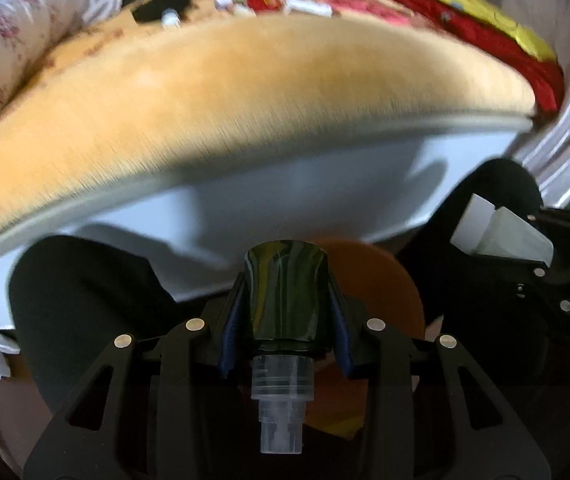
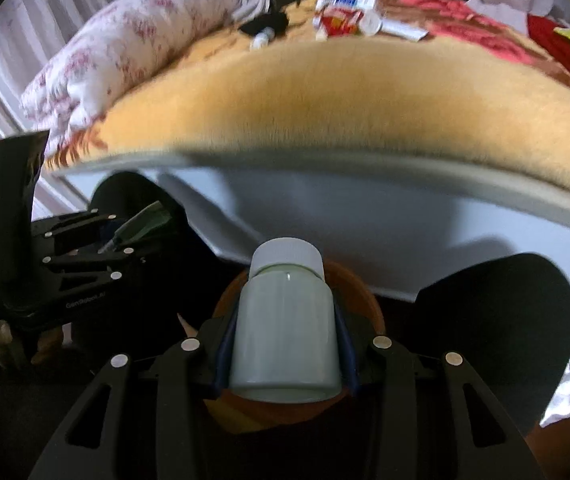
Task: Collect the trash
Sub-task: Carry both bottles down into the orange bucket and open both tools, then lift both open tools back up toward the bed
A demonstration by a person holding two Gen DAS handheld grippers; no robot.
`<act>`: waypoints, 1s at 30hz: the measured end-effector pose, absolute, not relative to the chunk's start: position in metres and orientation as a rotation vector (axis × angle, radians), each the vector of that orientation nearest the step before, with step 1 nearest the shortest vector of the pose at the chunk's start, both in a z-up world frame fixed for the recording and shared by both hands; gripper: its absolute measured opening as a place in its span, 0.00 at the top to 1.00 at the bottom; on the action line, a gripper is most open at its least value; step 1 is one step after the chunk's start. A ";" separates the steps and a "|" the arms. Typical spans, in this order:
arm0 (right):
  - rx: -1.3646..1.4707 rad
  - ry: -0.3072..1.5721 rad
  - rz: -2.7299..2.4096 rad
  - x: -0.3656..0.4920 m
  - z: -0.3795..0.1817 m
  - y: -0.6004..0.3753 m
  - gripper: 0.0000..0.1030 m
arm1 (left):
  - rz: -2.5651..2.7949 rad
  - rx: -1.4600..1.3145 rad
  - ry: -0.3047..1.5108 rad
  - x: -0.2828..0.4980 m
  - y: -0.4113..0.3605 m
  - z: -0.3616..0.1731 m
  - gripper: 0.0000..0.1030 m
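Observation:
My left gripper is shut on a dark green spray bottle, its clear nozzle pointing back at the camera. My right gripper is shut on a white jar with a white lid. Both are held low in front of the bed's edge, above an orange bin, also seen under the jar in the right wrist view. Each gripper shows in the other's view: the right one with the jar, the left one with the bottle. More trash lies far back on the bed.
The bed has an orange fuzzy blanket and a white side panel. A floral pillow lies at the left, red and yellow cloth at the right. A black item and a small tube lie near the pillow.

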State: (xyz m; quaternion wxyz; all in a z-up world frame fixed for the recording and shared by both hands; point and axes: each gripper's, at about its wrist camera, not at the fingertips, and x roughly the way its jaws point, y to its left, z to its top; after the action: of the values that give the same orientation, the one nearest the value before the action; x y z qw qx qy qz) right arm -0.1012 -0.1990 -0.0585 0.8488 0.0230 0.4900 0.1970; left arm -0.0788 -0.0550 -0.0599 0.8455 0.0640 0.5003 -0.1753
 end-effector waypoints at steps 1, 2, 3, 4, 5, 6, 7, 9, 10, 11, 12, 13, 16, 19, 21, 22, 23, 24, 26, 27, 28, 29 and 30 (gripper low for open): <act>0.036 1.051 0.419 -0.101 -0.064 -0.197 0.60 | -0.375 0.143 1.082 -0.078 -0.057 -0.066 0.65; 0.025 1.069 0.422 -0.101 -0.069 -0.196 0.59 | -0.380 0.148 1.103 -0.076 -0.059 -0.071 0.65; 0.018 1.093 0.424 -0.099 -0.075 -0.194 0.59 | -0.383 0.153 1.133 -0.074 -0.061 -0.078 0.65; 0.017 1.108 0.424 -0.097 -0.081 -0.193 0.59 | -0.388 0.155 1.157 -0.073 -0.062 -0.083 0.64; 0.015 1.135 0.426 -0.095 -0.086 -0.192 0.57 | -0.387 0.161 1.184 -0.070 -0.063 -0.089 0.63; 0.013 1.163 0.427 -0.092 -0.092 -0.189 0.53 | -0.379 0.162 1.207 -0.068 -0.063 -0.094 0.56; 0.020 1.177 0.422 -0.090 -0.097 -0.190 0.47 | -0.378 0.158 1.218 -0.066 -0.064 -0.097 0.46; 0.029 1.181 0.417 -0.088 -0.099 -0.192 0.46 | -0.375 0.144 1.229 -0.064 -0.061 -0.100 0.41; 0.034 1.175 0.413 -0.088 -0.097 -0.194 0.46 | -0.376 0.138 1.231 -0.064 -0.060 -0.100 0.39; 0.036 1.166 0.407 -0.087 -0.094 -0.196 0.45 | -0.378 0.127 1.230 -0.063 -0.058 -0.100 0.38; 0.038 1.157 0.404 -0.086 -0.091 -0.198 0.45 | -0.380 0.122 1.226 -0.063 -0.057 -0.098 0.37; 0.046 1.140 0.403 -0.086 -0.084 -0.202 0.45 | -0.384 0.118 1.218 -0.063 -0.056 -0.096 0.37; 0.067 1.076 0.406 -0.084 -0.058 -0.215 0.44 | -0.404 0.126 1.137 -0.064 -0.052 -0.073 0.37; 0.105 0.982 0.423 -0.078 -0.025 -0.226 0.37 | -0.411 0.131 1.007 -0.063 -0.046 -0.036 0.28; 0.118 0.919 0.423 -0.067 -0.003 -0.232 0.33 | -0.416 0.108 0.917 -0.060 -0.040 -0.011 0.27; 0.120 0.891 0.421 -0.058 0.006 -0.233 0.32 | -0.418 0.095 0.876 -0.057 -0.037 0.001 0.24; 0.123 0.867 0.417 -0.050 0.014 -0.232 0.32 | -0.412 0.085 0.824 -0.051 -0.034 0.015 0.22; 0.128 0.837 0.418 -0.039 0.024 -0.232 0.32 | -0.392 0.081 0.783 -0.045 -0.032 0.024 0.20; 0.136 0.782 0.425 -0.017 0.038 -0.229 0.32 | -0.350 0.081 0.727 -0.035 -0.034 0.033 0.20; 0.144 0.756 0.425 -0.003 0.045 -0.228 0.32 | -0.328 0.079 0.701 -0.024 -0.033 0.037 0.19; 0.150 0.740 0.430 0.009 0.050 -0.221 0.32 | -0.316 0.076 0.685 -0.017 -0.032 0.038 0.19; 0.152 0.717 0.436 0.024 0.055 -0.215 0.32 | -0.304 0.074 0.675 -0.009 -0.032 0.039 0.19; 0.142 0.695 0.425 0.040 0.059 -0.207 0.32 | -0.288 0.069 0.665 -0.001 -0.033 0.038 0.19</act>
State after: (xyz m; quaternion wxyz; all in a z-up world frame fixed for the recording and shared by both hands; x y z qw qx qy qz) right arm 0.0401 -0.2067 0.0592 0.9158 0.0690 0.3375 0.2065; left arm -0.0005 -0.0327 0.0379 0.9345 0.0338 0.3253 -0.1408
